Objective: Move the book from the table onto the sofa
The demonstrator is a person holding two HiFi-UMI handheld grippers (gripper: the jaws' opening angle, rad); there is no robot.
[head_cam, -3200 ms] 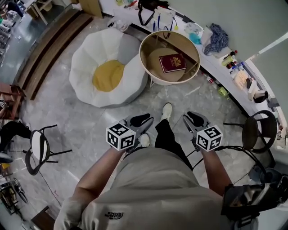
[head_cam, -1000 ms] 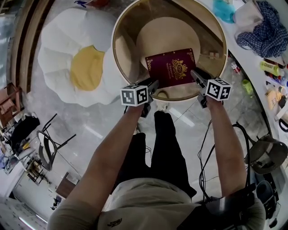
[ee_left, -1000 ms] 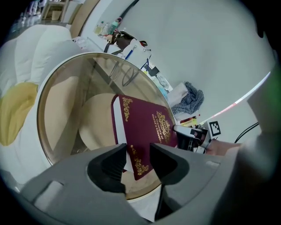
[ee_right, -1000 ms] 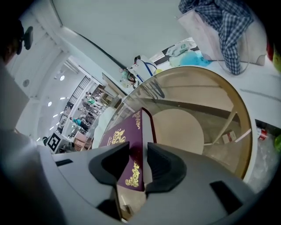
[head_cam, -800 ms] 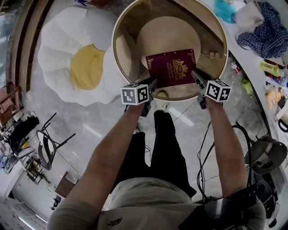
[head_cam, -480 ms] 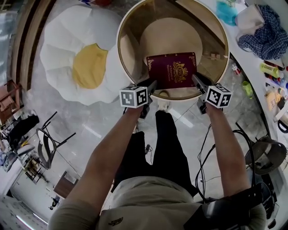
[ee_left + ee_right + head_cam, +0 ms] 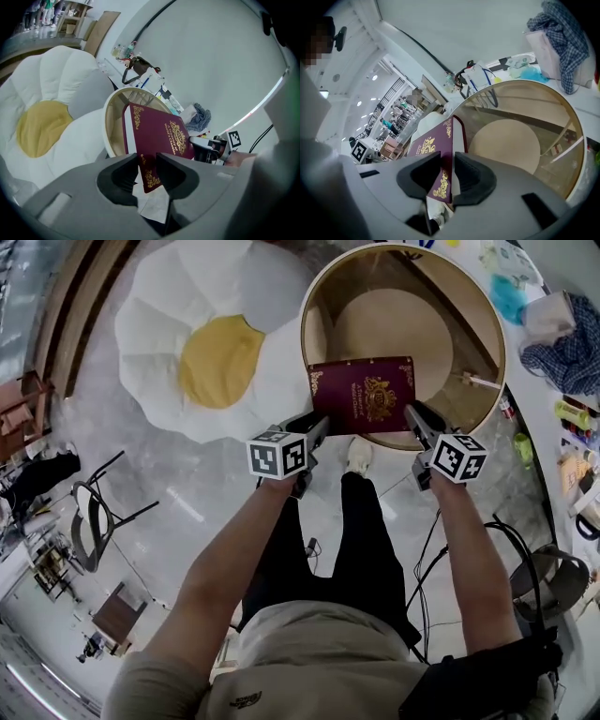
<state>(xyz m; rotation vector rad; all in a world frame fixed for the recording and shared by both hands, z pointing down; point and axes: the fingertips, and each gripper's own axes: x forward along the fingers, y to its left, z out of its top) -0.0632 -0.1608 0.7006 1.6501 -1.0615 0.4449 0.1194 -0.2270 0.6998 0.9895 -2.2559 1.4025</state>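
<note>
The book is dark red. It has a gold crest in the middle of its cover and gold curly bits in the corners (there are gold words too, but they are too small for me to read). Its pages show white along one side.

I am holding it up in the air, cover up, over the near edge of the round table. It tips a little.

My left gripper has the book's near left corner. Its jaws have just been closing, and they now pinch the corner between them. They stand only as far apart as the book is thick.

My right gripper has the near right corner. Its jaws have just been closing too, and they squeeze the cover and pages the same way.

The sofa is white and puffy with a yellow middle, like a fried egg. It sits on the floor just beside the table's left edge.
</note>
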